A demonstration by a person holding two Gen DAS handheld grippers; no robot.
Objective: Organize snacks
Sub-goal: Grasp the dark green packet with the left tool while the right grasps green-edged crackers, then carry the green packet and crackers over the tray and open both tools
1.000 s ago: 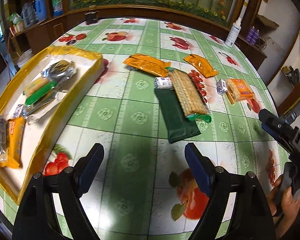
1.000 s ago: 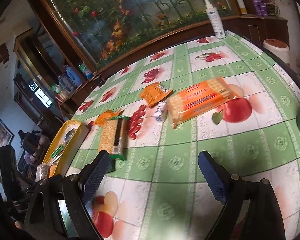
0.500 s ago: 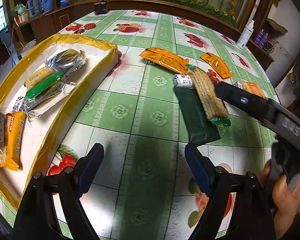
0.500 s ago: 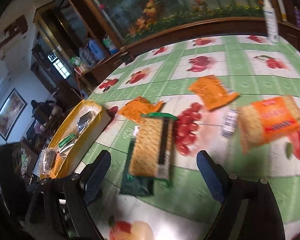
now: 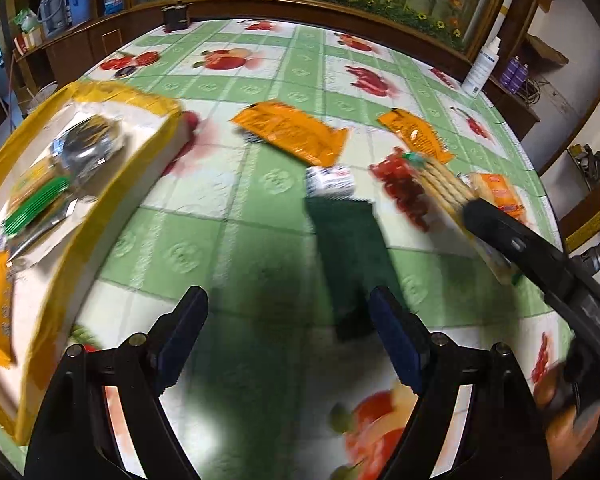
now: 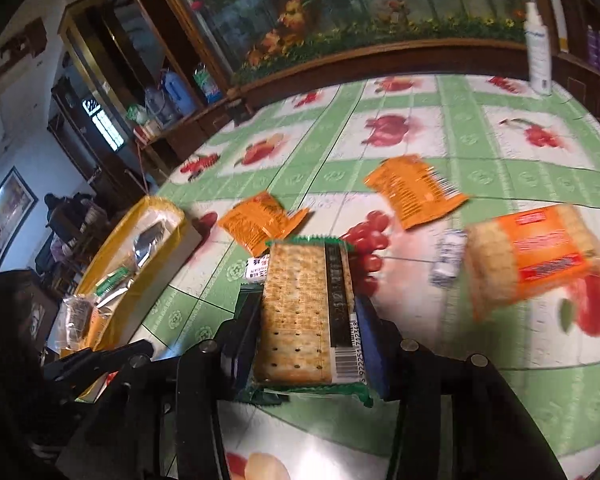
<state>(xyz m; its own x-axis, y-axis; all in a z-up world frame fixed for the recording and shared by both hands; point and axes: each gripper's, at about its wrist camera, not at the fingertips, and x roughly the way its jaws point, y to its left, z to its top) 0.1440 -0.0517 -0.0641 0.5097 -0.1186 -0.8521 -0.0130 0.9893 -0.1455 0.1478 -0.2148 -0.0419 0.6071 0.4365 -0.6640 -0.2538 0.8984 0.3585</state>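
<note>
Right tongs (image 6: 308, 340) closing on a cracker packet (image 6: 300, 312); the blue pads stand at the packet's two long sides, apparently touching, and the wrapper's sealed near end lies just under the tongs' base. The packet's long axis runs straight away from the right tongs, in line with their fingers, toward the far edge of the counter (image 6: 520, 380). In the left wrist view the same cracker packet (image 5: 452, 196) shows as a slanted strip with one dark finger (image 5: 512, 240) of the right tongs across its near end.

Left tongs (image 5: 288, 332) stand wide with nothing between the pads, hovering over bare tablecloth near the counter's front edge. A dark green packet (image 5: 348, 256) lies just ahead of them and slightly to the right, its long axis pointing away from them.

The yellow-rimmed tray (image 5: 84, 248) sits at the counter's left edge and already holds several wrapped snacks. Loose on the middle of the counter: two orange sachets (image 6: 412, 192), an orange biscuit pack (image 6: 540, 260) toward the right edge, and a small white-wrapped item (image 6: 448, 258) beside it.

Judgement: the tray lies to the left of the gripped cracker packet, so the carry would cross in front of the left tongs; the left hand is the nearer to the tray and to the dark green packet.
</note>
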